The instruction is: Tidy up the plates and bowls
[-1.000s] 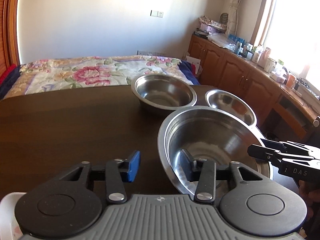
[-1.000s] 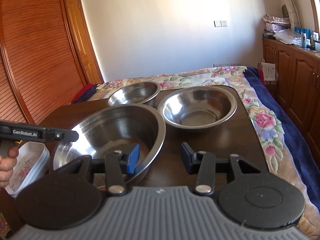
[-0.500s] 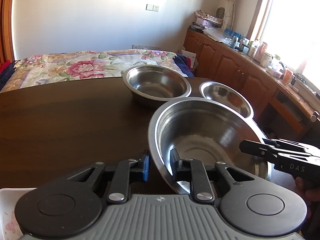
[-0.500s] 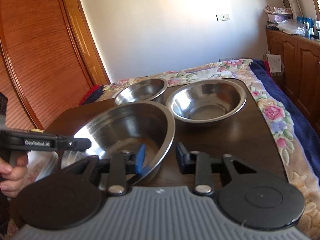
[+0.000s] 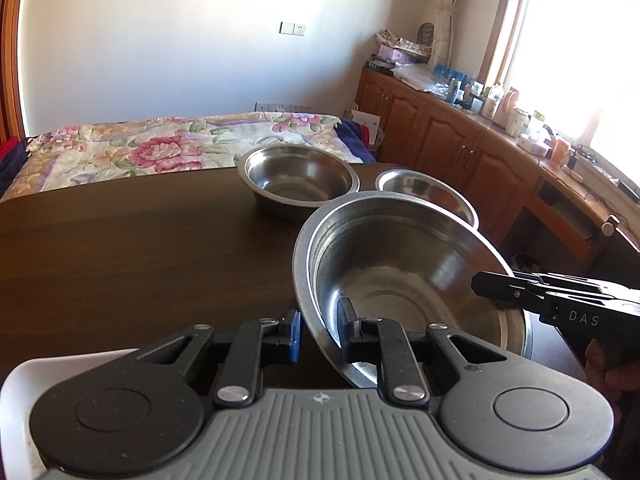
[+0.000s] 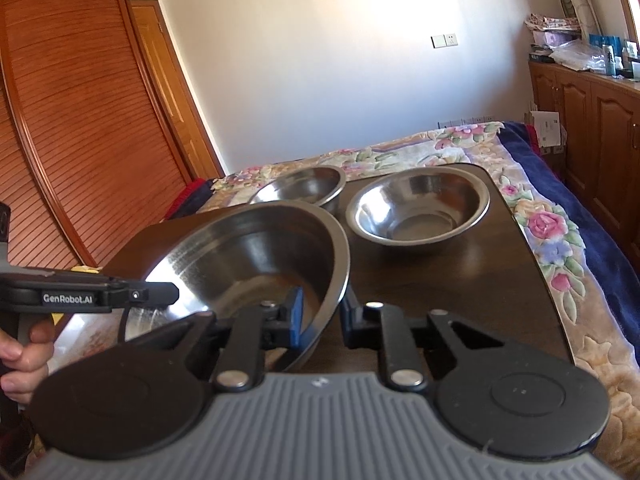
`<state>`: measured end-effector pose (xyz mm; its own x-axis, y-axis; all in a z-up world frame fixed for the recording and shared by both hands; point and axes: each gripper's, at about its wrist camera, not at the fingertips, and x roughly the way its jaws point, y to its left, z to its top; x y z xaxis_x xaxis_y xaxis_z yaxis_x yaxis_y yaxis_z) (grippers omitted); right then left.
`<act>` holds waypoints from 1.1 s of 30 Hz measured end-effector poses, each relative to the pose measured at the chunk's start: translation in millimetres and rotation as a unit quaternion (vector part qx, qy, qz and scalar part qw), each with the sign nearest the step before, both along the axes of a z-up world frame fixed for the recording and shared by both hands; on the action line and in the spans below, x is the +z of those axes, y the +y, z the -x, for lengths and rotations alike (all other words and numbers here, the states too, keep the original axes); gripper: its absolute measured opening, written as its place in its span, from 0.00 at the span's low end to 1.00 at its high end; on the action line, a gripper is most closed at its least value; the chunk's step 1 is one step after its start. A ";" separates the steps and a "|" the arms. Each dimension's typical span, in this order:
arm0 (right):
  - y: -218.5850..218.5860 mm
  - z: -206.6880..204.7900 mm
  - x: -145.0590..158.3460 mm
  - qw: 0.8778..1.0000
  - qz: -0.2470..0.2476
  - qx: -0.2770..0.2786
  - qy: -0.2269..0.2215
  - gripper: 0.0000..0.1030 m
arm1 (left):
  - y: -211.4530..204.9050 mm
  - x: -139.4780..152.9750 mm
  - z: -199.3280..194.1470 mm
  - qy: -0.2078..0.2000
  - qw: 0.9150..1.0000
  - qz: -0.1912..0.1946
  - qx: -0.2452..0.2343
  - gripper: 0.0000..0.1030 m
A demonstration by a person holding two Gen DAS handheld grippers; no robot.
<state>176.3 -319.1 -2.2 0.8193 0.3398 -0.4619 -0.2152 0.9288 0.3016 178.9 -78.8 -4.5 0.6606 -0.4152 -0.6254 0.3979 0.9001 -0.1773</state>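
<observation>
A large steel bowl (image 5: 400, 276) hangs tilted just above the dark table (image 5: 140, 248), held from two sides. My left gripper (image 5: 318, 320) is shut on its near-left rim. My right gripper (image 6: 322, 312) is shut on the opposite rim of the same large bowl (image 6: 248, 256). Each gripper shows side-on in the other's view: the right gripper (image 5: 480, 284) and the left gripper (image 6: 172, 294). Behind stand a medium steel bowl (image 5: 298, 178) and a smaller steel bowl (image 5: 426, 196). From the right wrist these are the far bowl (image 6: 304, 188) and the nearer one (image 6: 418, 212).
A white floral dish (image 5: 24, 380) lies at the table's near-left corner, partly under the large bowl in the right wrist view (image 6: 92, 332). A flowered bed (image 5: 140, 144) lies beyond the table. Wooden cabinets (image 5: 460, 148) line the right wall; a slatted wardrobe (image 6: 72, 120) stands left.
Both grippers went from open to shut on the large bowl's rim. The bowl has risen and tilted, and both cameras have lifted with it.
</observation>
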 end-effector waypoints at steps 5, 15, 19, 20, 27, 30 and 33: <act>7.9 10.5 2.4 1.000 0.003 0.002 -0.002 0.21 | 7.6 2.1 12.9 -0.004 1.000 0.006 0.001 0.19; 18.5 27.9 -5.0 1.000 0.012 0.004 0.011 0.21 | 17.6 -11.0 30.3 0.011 1.000 0.008 -0.002 0.19; 18.5 32.3 -7.6 1.000 0.013 0.001 0.017 0.21 | 17.1 -14.0 36.0 0.013 1.000 0.011 -0.005 0.20; 18.3 33.1 -8.0 1.000 0.013 0.000 0.017 0.21 | 16.7 -14.5 37.2 0.013 1.000 0.011 -0.007 0.20; 17.9 38.2 -10.1 1.000 0.016 -0.001 0.023 0.21 | 15.6 -17.3 43.0 0.016 1.000 0.010 -0.012 0.20; 17.4 38.7 -11.2 1.000 0.017 -0.001 0.024 0.21 | 14.8 -18.7 44.2 0.017 1.000 0.009 -0.014 0.20; 17.4 39.2 -11.8 1.000 0.016 -0.001 0.025 0.21 | 15.1 -19.6 43.3 0.019 1.000 0.009 -0.014 0.20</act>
<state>137.0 -301.8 -14.0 0.7955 0.3226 -0.5129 -0.1989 0.9386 0.2819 135.5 -63.7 -24.1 0.6244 -0.4440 -0.6426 0.4154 0.8855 -0.2083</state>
